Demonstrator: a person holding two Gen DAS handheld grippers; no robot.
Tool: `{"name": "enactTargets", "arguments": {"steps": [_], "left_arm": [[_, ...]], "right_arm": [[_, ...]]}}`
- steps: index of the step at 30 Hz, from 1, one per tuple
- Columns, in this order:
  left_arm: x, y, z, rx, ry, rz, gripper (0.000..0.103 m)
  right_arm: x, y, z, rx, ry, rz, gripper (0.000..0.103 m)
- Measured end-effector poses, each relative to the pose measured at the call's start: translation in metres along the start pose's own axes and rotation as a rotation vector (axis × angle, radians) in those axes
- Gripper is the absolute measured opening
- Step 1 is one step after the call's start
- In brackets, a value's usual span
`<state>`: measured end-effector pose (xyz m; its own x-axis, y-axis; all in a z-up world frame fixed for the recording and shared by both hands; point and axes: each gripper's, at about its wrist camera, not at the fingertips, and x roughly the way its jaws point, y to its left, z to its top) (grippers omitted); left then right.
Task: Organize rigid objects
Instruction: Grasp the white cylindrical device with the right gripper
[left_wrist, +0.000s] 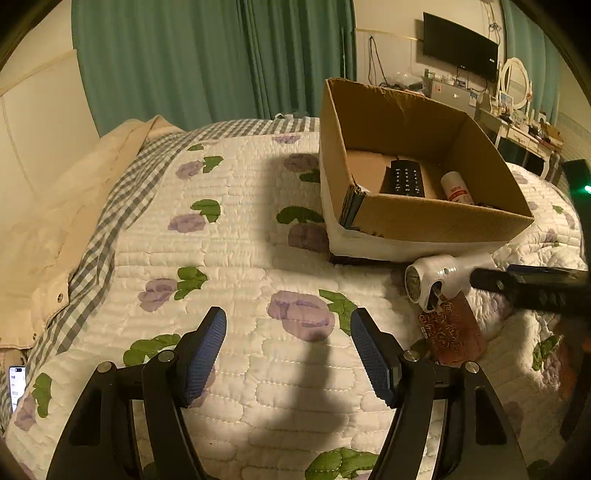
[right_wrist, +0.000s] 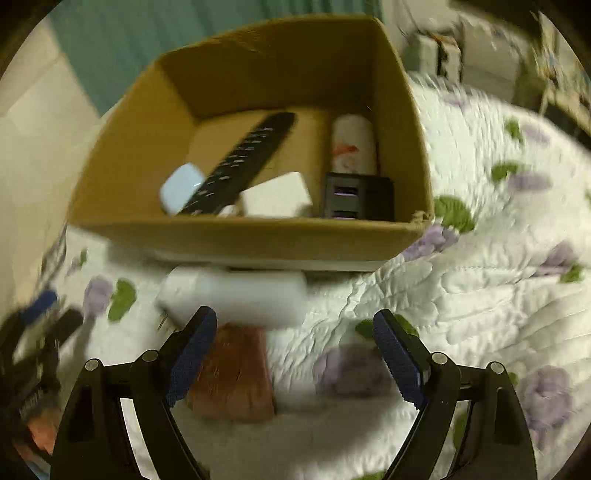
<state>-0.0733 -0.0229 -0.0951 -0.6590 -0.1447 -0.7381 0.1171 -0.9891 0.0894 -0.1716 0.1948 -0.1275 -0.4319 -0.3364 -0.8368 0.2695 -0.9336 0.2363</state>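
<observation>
Left wrist view: left gripper (left_wrist: 288, 354) hangs over the quilt (left_wrist: 221, 258), fingers spread wide, nothing between them. Cardboard box (left_wrist: 424, 221) sits on the quilt ahead and to the right; inside it a black remote (left_wrist: 404, 181) and a white bottle (left_wrist: 457, 188). Just in front of the box's near wall lies a white shaver-like device (left_wrist: 443, 277), with a reddish-brown card (left_wrist: 452, 336) touching its underside on the near side. A dark gripper finger (left_wrist: 524, 286) from the right reaches the device's tail; contact not clear. Phone (left_wrist: 16, 384) at the far left edge, well apart from the box. Right wrist view, blurred by motion: right gripper (right_wrist: 295, 354) with fingers spread, holding nothing. White device (right_wrist: 236, 295) lies just in front of the box (right_wrist: 236, 236), the card (right_wrist: 236, 373) nearer still, by the left finger. Inside the box: remote (right_wrist: 243, 162), bottle (right_wrist: 352, 144), two white blocks (right_wrist: 275, 199), black charger-like piece (right_wrist: 358, 197). Risks, as judged: the device is off-centre to the left of the open fingers, so closing now may clip only its end or catch the card too; the soft quilt may let it roll; lifting low could knock the box's near wall.
</observation>
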Motion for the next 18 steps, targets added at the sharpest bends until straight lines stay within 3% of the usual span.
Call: {"name": "enactTargets", "arguments": {"steps": [7,15,18], "left_arm": [[0.006,0.002,0.0,-0.001,0.017,0.002,0.072],[0.005,-0.003,-0.001,0.022,0.012,0.024,0.073],[0.005,-0.004,-0.001,0.029,0.012,0.032,0.072]], "right_arm": [[0.023,-0.017,0.008,0.136,0.021,0.138,0.087],[0.029,-0.017,0.006,0.188,0.058,0.243,0.086],[0.03,-0.013,0.005,0.197,0.067,0.28,0.078]]}}
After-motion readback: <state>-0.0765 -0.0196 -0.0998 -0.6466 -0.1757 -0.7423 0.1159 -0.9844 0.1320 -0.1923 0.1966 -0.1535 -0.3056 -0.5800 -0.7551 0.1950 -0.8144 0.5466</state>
